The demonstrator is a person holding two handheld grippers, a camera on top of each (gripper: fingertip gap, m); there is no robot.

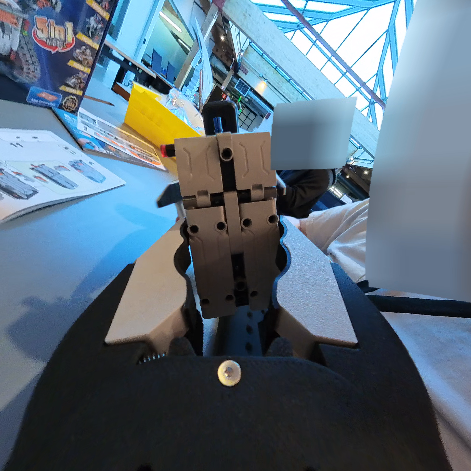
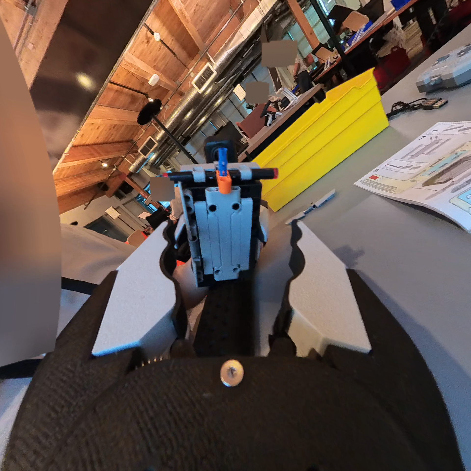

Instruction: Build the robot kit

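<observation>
A grey and black building-block model (image 1: 224, 165) stands upright between my left gripper's (image 1: 232, 224) white fingers (image 1: 158, 280), which are shut on its lower panels and hold it above the grey table (image 1: 63, 254). A red-tipped black axle and a blue pin stick out near its top. In the right wrist view the same model (image 2: 224, 237) shows its other side, with an orange connector and the blue pin on top. My right gripper (image 2: 230, 225) is open, with a fingertip on each side of the model and a gap to each.
A yellow bin (image 1: 153, 112) (image 2: 331, 142) stands behind the model. An open instruction booklet (image 1: 51, 173) (image 2: 433, 178), a tall printed box (image 1: 51, 51) and a small grey part (image 2: 318, 201) are on the table. A person's pale sleeve (image 1: 339, 229) is close by. The tips of both grippers are at nearly the same place.
</observation>
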